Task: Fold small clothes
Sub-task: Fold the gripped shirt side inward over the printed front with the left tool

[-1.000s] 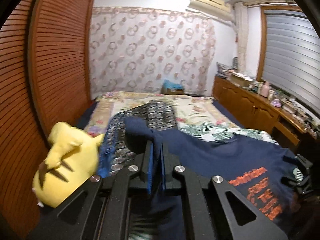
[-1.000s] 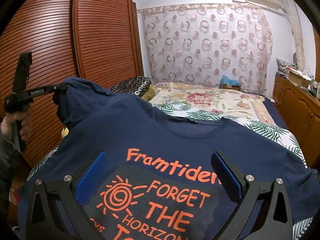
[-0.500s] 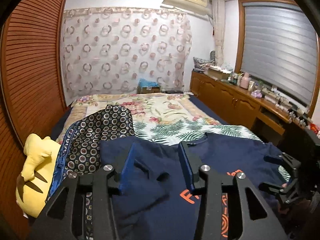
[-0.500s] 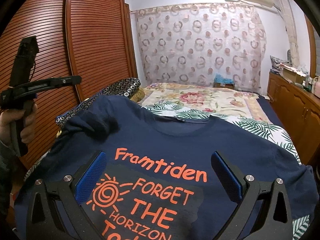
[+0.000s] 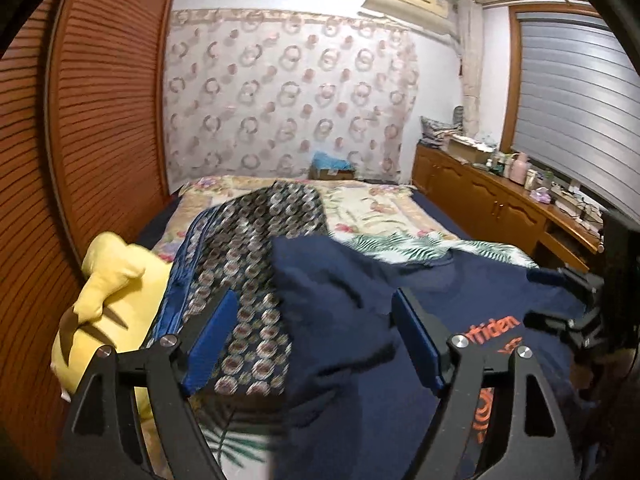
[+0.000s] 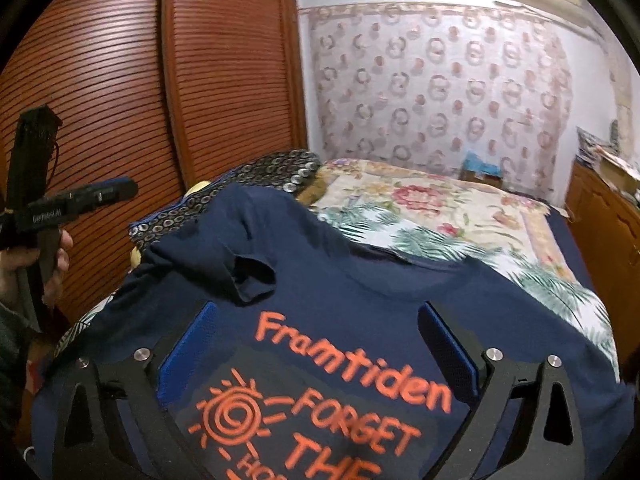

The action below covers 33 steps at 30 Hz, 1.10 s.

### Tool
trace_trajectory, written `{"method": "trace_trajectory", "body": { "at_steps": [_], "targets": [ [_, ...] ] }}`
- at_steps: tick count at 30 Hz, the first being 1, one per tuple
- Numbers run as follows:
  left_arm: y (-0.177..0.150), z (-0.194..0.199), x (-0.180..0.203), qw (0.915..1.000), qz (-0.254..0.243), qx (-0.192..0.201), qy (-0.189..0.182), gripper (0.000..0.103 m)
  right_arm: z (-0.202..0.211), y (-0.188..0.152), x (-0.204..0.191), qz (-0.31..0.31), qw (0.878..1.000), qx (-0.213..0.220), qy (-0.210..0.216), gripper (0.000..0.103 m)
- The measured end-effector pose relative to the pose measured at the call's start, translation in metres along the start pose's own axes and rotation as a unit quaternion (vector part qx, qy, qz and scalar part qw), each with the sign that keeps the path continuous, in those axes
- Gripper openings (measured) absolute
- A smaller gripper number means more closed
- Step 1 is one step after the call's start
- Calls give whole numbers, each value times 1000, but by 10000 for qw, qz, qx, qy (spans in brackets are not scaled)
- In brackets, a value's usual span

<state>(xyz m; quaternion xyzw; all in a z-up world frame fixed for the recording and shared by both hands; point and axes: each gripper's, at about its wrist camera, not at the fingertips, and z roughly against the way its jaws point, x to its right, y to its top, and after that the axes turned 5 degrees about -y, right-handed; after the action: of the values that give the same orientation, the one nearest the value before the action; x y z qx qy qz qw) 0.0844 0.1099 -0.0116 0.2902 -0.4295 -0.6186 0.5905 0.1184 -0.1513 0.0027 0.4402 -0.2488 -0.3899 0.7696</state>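
Observation:
A navy T-shirt (image 6: 344, 292) with orange print lies face up on the bed; it also shows in the left wrist view (image 5: 360, 320). Its left sleeve (image 6: 244, 272) is folded in over the chest. My left gripper (image 5: 316, 340) is open and empty, above the shirt's left edge; in the right wrist view it shows held up at the far left (image 6: 96, 196). My right gripper (image 6: 316, 352) is open and empty, low over the printed chest; its body shows at the right edge of the left wrist view (image 5: 580, 312).
The bed has a floral and leaf-print cover (image 6: 432, 216). A circle-patterned dark cloth (image 5: 256, 248) lies left of the shirt, beside a yellow plush toy (image 5: 116, 296). Wooden louvred wardrobe doors (image 6: 224, 88) stand on the left, a wooden cabinet (image 5: 492, 208) on the right.
My left gripper opened and let go of the sleeve, which dropped folded onto the shirt. It then drew back to the left. My right gripper stayed open over the print.

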Motion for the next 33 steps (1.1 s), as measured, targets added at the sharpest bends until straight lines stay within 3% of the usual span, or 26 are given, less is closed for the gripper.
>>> {"method": "trace_trajectory", "body": {
  "at_steps": [10,17,19,20,22,24,28,33],
  "targets": [
    [-22,0,-16,9997,192,-139,101,80,-85,33,7,-6,9953,-623,744,66],
    [-27,1,-19,9995,236,-195,88,80,-142,33,3,105,9900,-1120,857,53],
    [-29,0,-21,9994,252,-216,76,80,-149,32,3,197,9886,-1211,875,44],
    [-30,-1,-21,9994,255,-229,79,80,-150,32,1,257,9880,-1261,858,39],
    [-31,-2,-21,9993,260,-245,69,80,-157,34,0,397,9871,-1322,805,17],
    [-30,-4,-20,9993,265,-247,48,80,-153,36,2,416,9876,-1282,807,8],
    [-31,-4,-18,9994,265,-242,9,80,-144,47,10,301,9921,-995,704,3],
    [-29,-6,-15,9993,256,-260,-12,80,-139,52,32,11,9965,-832,-53,3]
  ]
}}
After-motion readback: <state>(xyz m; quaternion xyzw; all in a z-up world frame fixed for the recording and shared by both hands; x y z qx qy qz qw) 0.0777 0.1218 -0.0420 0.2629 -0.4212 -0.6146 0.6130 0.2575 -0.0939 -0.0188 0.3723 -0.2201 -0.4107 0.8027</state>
